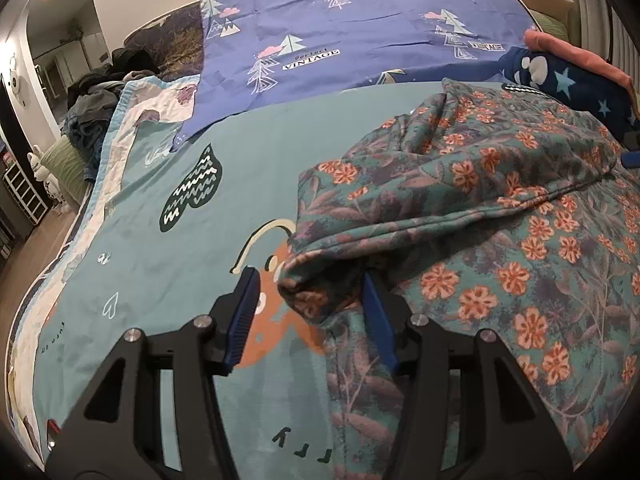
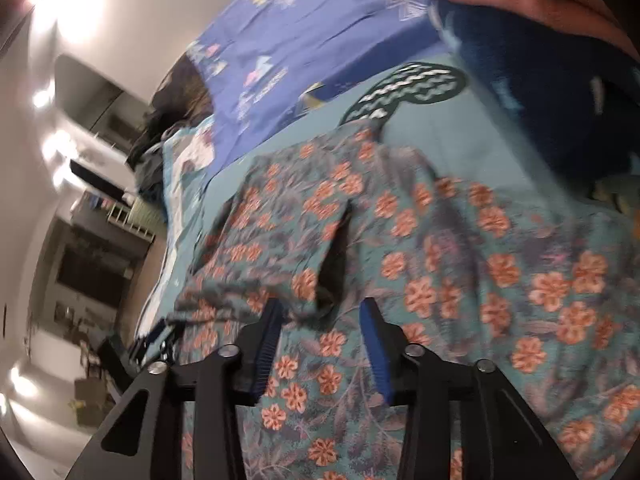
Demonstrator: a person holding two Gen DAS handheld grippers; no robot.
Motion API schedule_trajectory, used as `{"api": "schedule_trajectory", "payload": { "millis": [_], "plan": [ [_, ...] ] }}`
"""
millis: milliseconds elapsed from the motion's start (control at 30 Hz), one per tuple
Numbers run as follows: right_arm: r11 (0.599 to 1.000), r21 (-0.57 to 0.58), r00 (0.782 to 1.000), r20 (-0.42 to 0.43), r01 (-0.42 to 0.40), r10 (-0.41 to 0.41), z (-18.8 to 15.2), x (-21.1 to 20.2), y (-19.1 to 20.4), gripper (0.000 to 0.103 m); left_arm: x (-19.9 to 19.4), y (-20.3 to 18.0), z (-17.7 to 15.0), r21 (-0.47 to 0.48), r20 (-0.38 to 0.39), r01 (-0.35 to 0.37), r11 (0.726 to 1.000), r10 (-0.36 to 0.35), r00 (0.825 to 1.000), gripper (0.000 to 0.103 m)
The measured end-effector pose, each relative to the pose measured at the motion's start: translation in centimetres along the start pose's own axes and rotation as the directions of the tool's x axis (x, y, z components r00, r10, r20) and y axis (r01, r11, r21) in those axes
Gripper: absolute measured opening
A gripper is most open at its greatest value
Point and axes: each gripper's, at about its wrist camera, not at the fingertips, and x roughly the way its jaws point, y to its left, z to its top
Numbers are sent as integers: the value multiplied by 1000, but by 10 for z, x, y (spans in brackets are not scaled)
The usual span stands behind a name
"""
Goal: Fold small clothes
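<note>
A teal garment with orange flowers (image 1: 500,208) lies crumpled and partly folded on the teal bed cover (image 1: 160,280). Its folded left corner (image 1: 316,276) sits between the fingers of my left gripper (image 1: 309,278). The jaws stand open: the left pad (image 1: 240,316) is clear of the cloth, and the right pad (image 1: 378,320) lies against it. In the blurred right wrist view the same floral garment (image 2: 460,280) fills the lower frame. My right gripper (image 2: 322,305) is open just above it, with the edge of a folded flap (image 2: 304,240) near its fingertips.
A purple sheet with a tree print (image 1: 360,32) covers the far half of the bed. A navy star-print item (image 1: 576,84) with a coral cloth (image 1: 568,52) on it lies at the right. Dark clothes (image 1: 100,88) are piled at the far left. The bed's left edge (image 1: 60,264) drops to the floor.
</note>
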Motion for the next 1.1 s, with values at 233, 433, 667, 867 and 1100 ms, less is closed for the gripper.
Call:
{"api": "schedule_trajectory", "payload": {
  "millis": [233, 433, 667, 867, 1100],
  "plan": [
    [977, -192, 996, 20, 93, -91, 9, 46, 30, 72, 14, 9, 6, -25, -12, -29, 999, 29, 1000, 54],
    [997, -45, 998, 4, -55, 56, 16, 14, 38, 4, 8, 17, 7, -54, -11, 0, 999, -1, 1000, 12],
    [1000, -27, 999, -44, -4, 3, -18, -32, 28, 5, -33, 12, -7, -29, 43, 101, 994, -100, 994, 11],
    [999, 48, 986, -166, 17, -9, -49, -16, -9, 20, -54, 18, -20, -48, 31, 170, 984, -169, 985, 33],
    [986, 169, 998, -57, -15, 26, -14, -19, -31, 56, -25, 51, 22, -171, 59, 210, 963, -202, 978, 58]
  ]
}}
